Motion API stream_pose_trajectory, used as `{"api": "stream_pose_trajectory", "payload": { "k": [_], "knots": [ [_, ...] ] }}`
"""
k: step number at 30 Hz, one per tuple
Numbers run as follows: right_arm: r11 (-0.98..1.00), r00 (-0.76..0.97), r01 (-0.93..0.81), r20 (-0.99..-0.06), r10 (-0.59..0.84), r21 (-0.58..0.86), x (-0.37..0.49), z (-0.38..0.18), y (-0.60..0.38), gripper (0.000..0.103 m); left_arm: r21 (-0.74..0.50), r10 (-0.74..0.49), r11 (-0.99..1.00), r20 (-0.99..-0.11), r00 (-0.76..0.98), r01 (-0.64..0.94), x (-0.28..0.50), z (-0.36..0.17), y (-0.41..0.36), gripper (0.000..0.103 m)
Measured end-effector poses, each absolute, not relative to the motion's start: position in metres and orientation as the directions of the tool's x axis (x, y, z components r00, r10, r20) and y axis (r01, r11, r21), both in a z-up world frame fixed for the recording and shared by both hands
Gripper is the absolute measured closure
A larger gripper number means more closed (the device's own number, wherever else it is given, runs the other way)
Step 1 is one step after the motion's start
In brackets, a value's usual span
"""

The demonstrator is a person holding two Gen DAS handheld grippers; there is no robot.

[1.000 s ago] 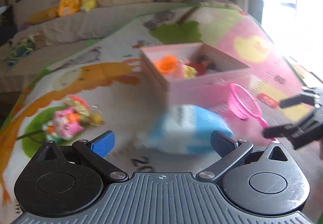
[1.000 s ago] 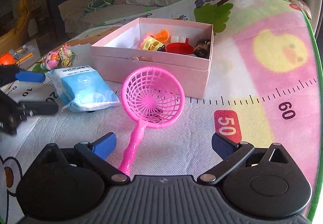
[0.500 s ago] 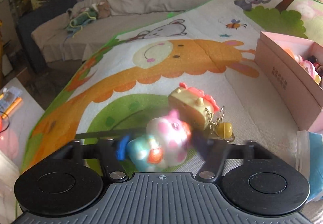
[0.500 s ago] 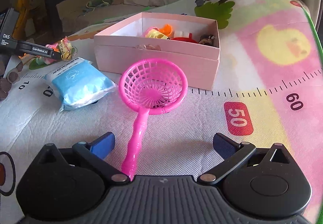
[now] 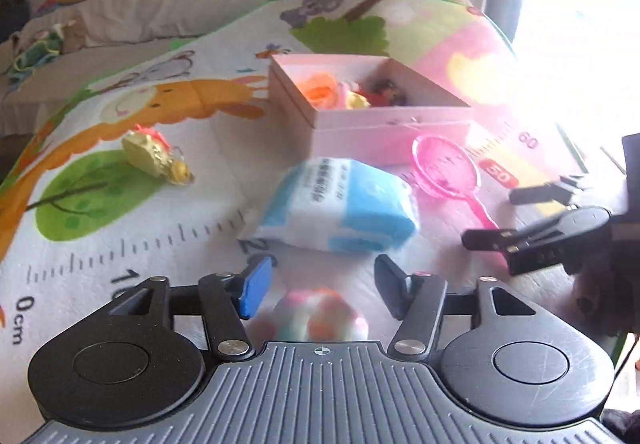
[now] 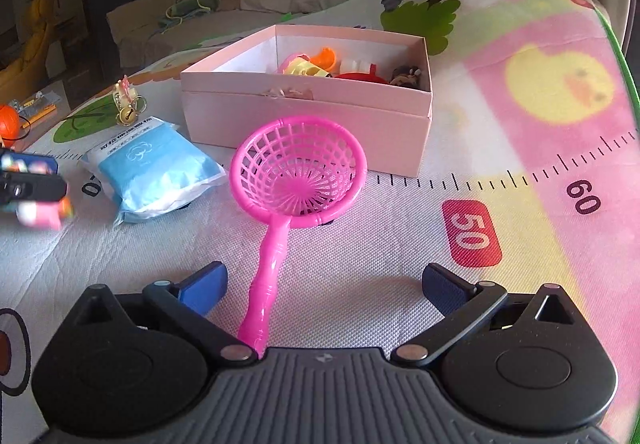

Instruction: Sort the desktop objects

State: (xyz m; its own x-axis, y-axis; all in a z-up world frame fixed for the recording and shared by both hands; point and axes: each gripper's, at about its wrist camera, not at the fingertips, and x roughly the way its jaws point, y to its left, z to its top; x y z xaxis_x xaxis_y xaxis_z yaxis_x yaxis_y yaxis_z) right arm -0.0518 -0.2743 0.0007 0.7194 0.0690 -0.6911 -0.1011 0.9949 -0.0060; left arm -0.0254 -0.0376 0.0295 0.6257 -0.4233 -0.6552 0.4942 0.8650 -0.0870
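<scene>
A: Left wrist view first. What is the left gripper (image 5: 322, 284) doing?

B: Its jaws stand about half spread and have just been opening. A round pink, white and orange toy (image 5: 316, 314) sits between them, close to the base. It is too blurred to say whether the pads press on it.

A: And beyond the fingers, starting from the left?

B: Ahead and to the left, a gold figure on a keyring (image 5: 154, 155) lies on the printed play mat (image 5: 120, 244), well apart from the gripper. Straight ahead, near the fingertips, lies a blue and white plastic packet (image 5: 340, 203). Behind it stands an open pink cardboard box (image 5: 392, 131) with small toys inside. Ahead and to the right, a pink plastic net scoop (image 5: 446, 171) lies just beside the box.

A: And the right wrist view?

B: The right gripper (image 6: 324, 284) is spread wide and pinches nothing. The scoop's handle runs in between its fingers, ending by the base of the left finger, clear of both pads. The scoop's basket lies straight ahead, just in front of the box. The packet is ahead to the left.
</scene>
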Motion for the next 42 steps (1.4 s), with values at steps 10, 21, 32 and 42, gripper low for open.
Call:
{"api": "stream_pose_trajectory", "payload": {
  "k": [10,21,32,42],
  "knots": [
    [0.985,0.737,-0.145,-0.674,0.048,-0.089,-0.060,0.019,-0.264,0.000,0.150,-0.283,0.852,-0.674,0.683,0.501,-0.042,0.013,-0.042,0.010],
    [0.947,0.783,-0.205,-0.622,0.007,-0.248,-0.044,0.030,-0.241,0.009,0.328,-0.023,0.912,-0.558,0.830,0.246,-0.016,0.033,-0.016,0.007],
    [0.882,0.765,-0.394,-0.625,0.158,-0.259,-0.051,0.031,-0.180,0.053,0.016,-0.170,0.973,-0.619,0.767,0.229,-0.016,0.056,0.019,0.003],
    [0.907,0.837,-0.228,-0.547,-0.003,-0.353,-0.055,0.048,-0.200,0.000,-0.068,-0.274,0.948,-0.668,0.692,0.309,-0.005,0.049,-0.014,0.002]
  ]
}}
